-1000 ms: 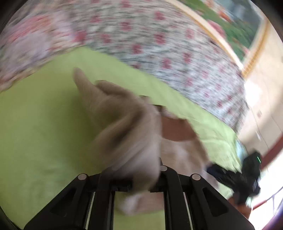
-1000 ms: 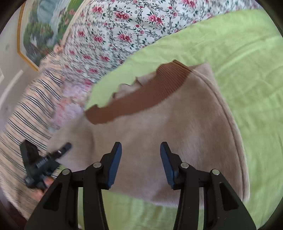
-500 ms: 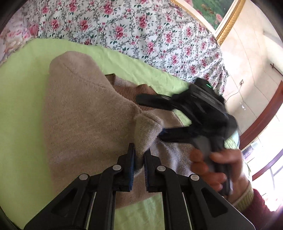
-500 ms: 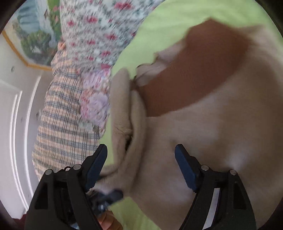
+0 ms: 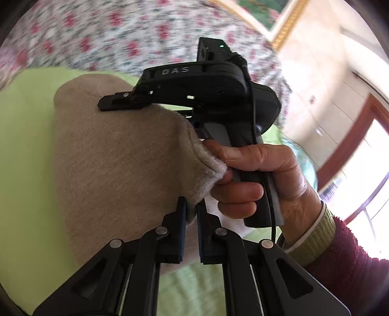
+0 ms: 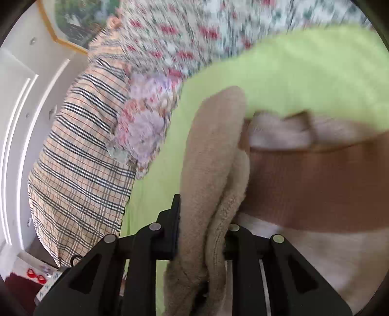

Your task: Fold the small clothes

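A small beige knit sweater (image 5: 116,165) with a brown ribbed band (image 6: 316,187) lies on a lime green bedsheet (image 5: 26,150). My left gripper (image 5: 192,214) is shut on a beige corner of the sweater. My right gripper (image 6: 204,218) is shut on a thick folded beige edge of the sweater (image 6: 211,155), which runs up between its fingers. In the left wrist view the right gripper's black body (image 5: 201,87) sits close ahead, held by a hand (image 5: 257,175), with one finger resting on the sweater's top.
A floral quilt (image 5: 121,36) lies behind the sheet. A plaid pillow (image 6: 80,155) and a pale floral pillow (image 6: 145,126) lie at the left in the right wrist view. A framed picture (image 6: 73,21) hangs on the wall.
My right gripper went from wide open to shut on the folded beige edge. My left gripper kept its hold, and the two grippers came closer together.
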The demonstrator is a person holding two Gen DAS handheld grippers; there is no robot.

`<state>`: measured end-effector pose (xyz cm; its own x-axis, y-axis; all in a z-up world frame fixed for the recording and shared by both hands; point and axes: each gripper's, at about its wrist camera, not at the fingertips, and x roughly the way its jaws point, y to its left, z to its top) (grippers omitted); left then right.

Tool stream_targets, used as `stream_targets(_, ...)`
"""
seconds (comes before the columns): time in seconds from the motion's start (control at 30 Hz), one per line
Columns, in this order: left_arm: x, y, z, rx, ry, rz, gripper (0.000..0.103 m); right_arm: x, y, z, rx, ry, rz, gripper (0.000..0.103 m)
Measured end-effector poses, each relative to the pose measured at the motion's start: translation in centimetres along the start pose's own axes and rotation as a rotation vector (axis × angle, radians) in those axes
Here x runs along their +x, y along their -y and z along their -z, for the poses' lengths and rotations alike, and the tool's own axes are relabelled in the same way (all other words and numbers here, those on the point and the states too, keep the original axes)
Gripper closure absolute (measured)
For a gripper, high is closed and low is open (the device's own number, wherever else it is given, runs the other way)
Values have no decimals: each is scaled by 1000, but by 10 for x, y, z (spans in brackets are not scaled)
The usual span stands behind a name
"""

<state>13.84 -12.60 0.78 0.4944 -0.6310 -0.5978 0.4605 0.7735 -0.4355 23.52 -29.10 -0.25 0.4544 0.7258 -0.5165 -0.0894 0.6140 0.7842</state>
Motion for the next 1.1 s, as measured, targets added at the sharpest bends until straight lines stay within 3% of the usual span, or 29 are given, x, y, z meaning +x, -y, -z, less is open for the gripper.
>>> stream_targets(0.2,51,56,2,73,-73,114,96,-83,48,17,31,77,171,82)
stream_targets(0.4,106,71,28,85,-196,112,96,-92,99,45,103,66,275,82)
stream_targets(0.6,105,63,31,66,-230,118,96,-86,104,50,63,70,333,82)
stream_targets(0.77,71,64,29,76,-208,148,95,-99,85,56,4,92,413,82)
stream_targets(0.93,28,50,23,61,-163,159,78,-96,100,65,37,76,496,79)
stream_targets(1.0,13,42,12,42,-135,145,65,-99,100,67,42,89,493,78)
stream_targets(1.1,-10,18,-1,3,-71,76,45,-107,97,69,61,104,511,66)
